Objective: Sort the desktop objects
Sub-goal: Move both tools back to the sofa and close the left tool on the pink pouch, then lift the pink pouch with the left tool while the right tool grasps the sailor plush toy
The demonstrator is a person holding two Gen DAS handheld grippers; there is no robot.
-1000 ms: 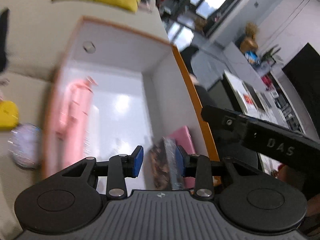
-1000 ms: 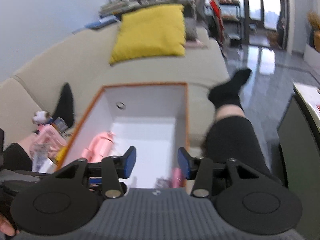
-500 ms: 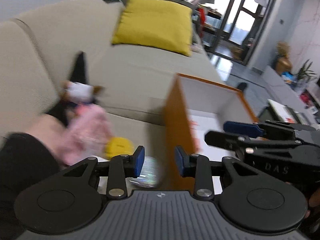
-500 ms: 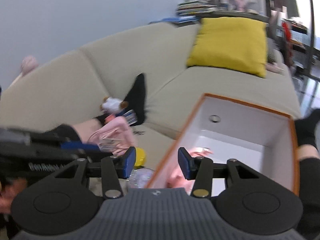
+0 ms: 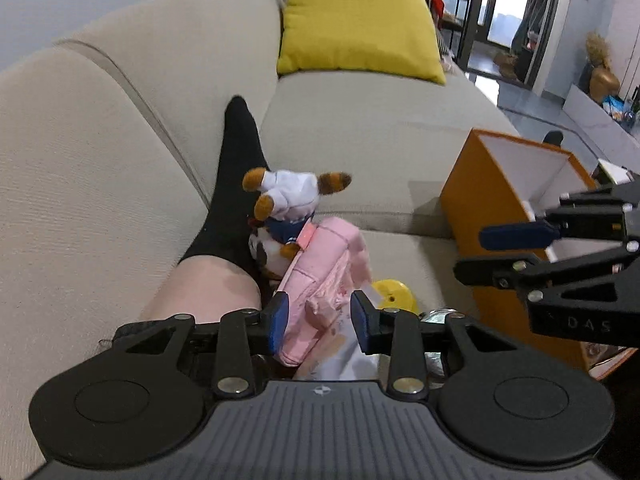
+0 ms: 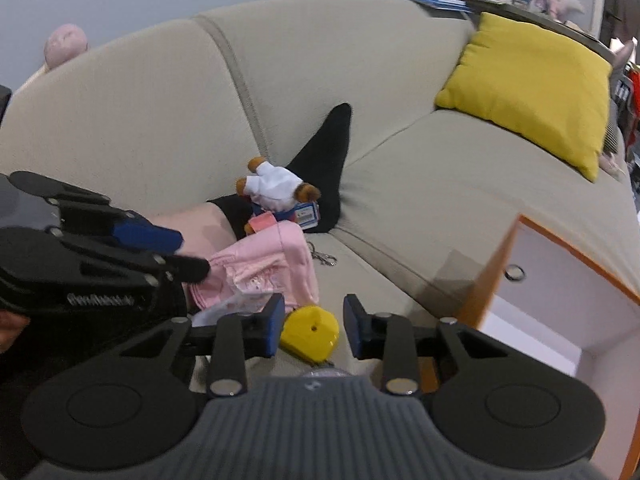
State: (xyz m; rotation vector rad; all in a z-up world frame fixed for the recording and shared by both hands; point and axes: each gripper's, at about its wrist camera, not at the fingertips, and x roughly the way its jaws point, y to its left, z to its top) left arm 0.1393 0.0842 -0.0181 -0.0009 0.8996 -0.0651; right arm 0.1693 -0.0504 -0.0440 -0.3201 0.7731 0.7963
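Note:
A pink fabric pouch lies on the beige sofa seat beside a small plush toy in a white shirt. My left gripper hovers over the pouch, its jaws apart and holding nothing. A yellow rounded object sits just right of the pouch. My right gripper is above it and its jaws are closing. The yellow object shows between the pads, which do not press on it. An orange box with a white inside stands to the right.
A person's leg in a black sock lies behind the plush toy. A metal key clip rests on the seat, and a shiny round object lies by the box. A yellow cushion leans at the far end.
Both grippers swung left, away from over the orange box to the pile of objects on the seat. The right gripper's jaws have narrowed.

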